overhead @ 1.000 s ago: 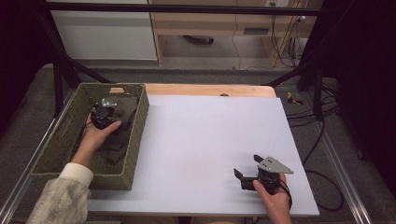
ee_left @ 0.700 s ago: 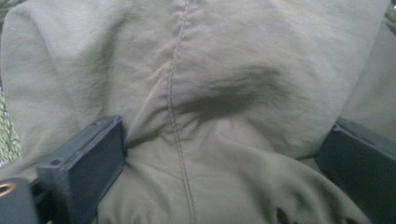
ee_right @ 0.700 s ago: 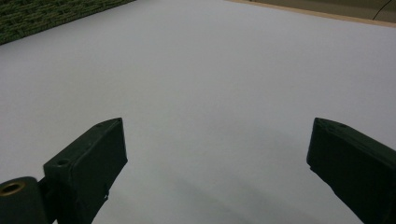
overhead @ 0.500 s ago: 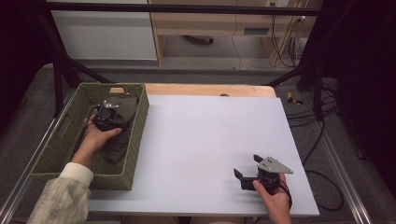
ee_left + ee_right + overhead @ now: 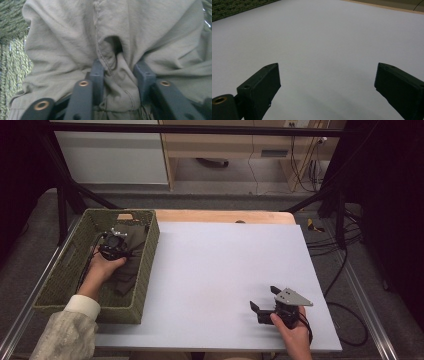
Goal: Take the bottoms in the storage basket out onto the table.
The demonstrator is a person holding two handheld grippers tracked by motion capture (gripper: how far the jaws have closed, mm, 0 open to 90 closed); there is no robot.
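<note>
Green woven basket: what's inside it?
An olive garment lies in the basket, with the left tool pinching a fold of it. The basket floor beneath the cloth is covered.

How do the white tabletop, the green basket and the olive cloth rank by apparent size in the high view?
1. White tabletop
2. Green basket
3. Olive cloth, partly hidden by the left claw and hand.

A large pale grey rectangular sheet [image 5: 225,275] covers most of the light wooden tabletop [image 5: 220,216], whose bare strip shows along the far edge. Beyond the table stands a white panel [image 5: 112,152] beside a pale wooden cabinet [image 5: 225,145]. Black cables [image 5: 345,250] trail over the grey floor at the right, near dark metal frame legs [image 5: 330,195].
</note>
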